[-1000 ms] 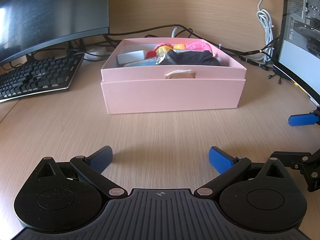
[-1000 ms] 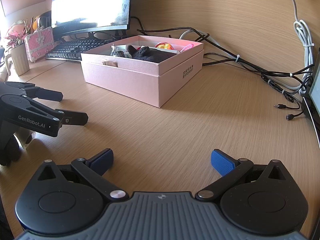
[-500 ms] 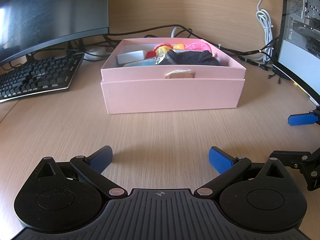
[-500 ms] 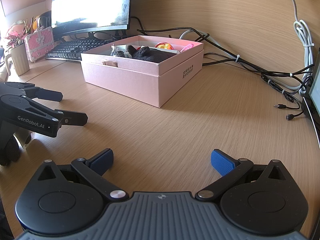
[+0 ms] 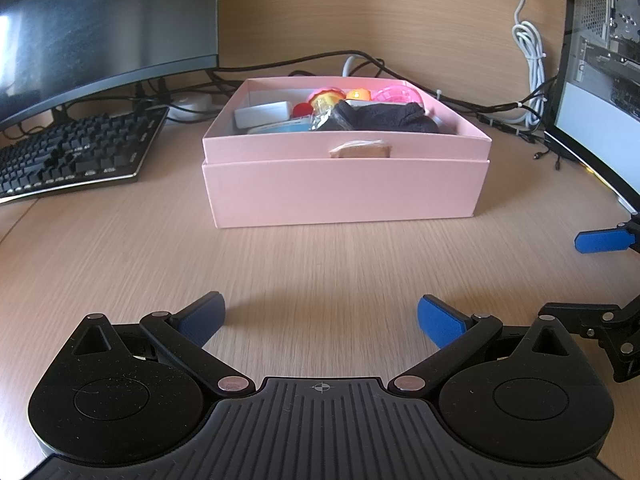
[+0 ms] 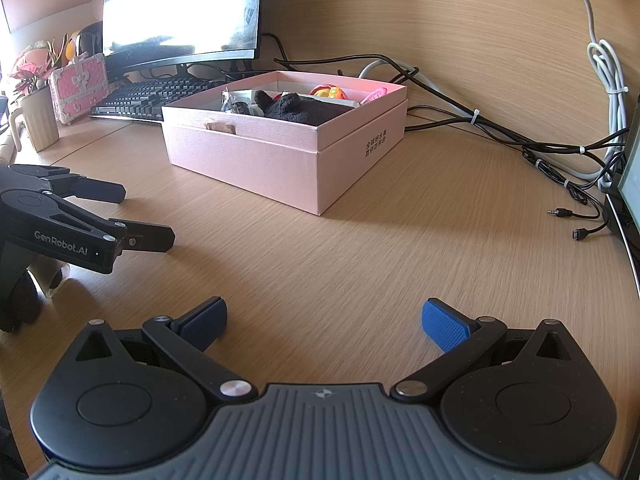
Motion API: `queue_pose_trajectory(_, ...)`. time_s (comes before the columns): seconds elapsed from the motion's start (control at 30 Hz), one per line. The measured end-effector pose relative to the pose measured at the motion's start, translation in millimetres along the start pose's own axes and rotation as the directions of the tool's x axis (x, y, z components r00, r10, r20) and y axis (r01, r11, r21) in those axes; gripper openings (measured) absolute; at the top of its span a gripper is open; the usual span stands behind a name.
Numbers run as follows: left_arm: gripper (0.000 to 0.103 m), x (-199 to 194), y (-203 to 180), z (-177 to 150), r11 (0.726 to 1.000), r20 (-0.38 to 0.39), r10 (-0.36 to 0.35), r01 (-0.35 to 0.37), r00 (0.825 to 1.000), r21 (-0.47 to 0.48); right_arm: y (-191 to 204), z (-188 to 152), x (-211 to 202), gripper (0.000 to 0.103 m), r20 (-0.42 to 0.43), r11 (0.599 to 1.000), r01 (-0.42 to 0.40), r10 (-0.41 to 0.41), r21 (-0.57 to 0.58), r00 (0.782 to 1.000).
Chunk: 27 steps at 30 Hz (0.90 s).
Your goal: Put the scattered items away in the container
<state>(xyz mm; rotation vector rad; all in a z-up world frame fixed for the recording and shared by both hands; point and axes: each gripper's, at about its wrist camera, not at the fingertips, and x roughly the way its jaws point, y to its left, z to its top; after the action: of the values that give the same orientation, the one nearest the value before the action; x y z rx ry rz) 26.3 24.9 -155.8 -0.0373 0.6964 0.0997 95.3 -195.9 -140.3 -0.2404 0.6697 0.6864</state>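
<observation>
A pink box (image 5: 344,192) (image 6: 280,160) stands on the wooden desk, holding a black plush (image 5: 384,118) (image 6: 304,108), a white case (image 5: 262,114), a pink ball (image 5: 398,94) and several small colourful toys. My left gripper (image 5: 320,316) hovers low over the desk in front of the box, open and empty. My right gripper (image 6: 324,320) is open and empty too, nearer the box's right corner. The right gripper's blue fingertip (image 5: 600,240) shows at the left wrist view's right edge. In the right wrist view the left gripper (image 6: 132,216) is on the left.
A black keyboard (image 5: 76,156) and a monitor (image 5: 100,28) sit left of the box. Cables (image 6: 500,128) trail behind and to the right, with loose plugs (image 6: 568,220). A second screen (image 5: 600,100) stands at the right. A mug (image 6: 38,124) and a pink trinket chest (image 6: 78,84) stand far left.
</observation>
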Motion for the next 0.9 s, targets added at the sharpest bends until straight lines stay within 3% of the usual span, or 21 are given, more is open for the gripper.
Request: queue_pose_trajectory(0.9,0.103,-0.4,-0.2,0.1,1.0,0.0,0.001,-0.001,1.0,0.004,0.3,0.0,-0.6,0.103,0.0,1.0,0.0,0.0,0.0,1.0)
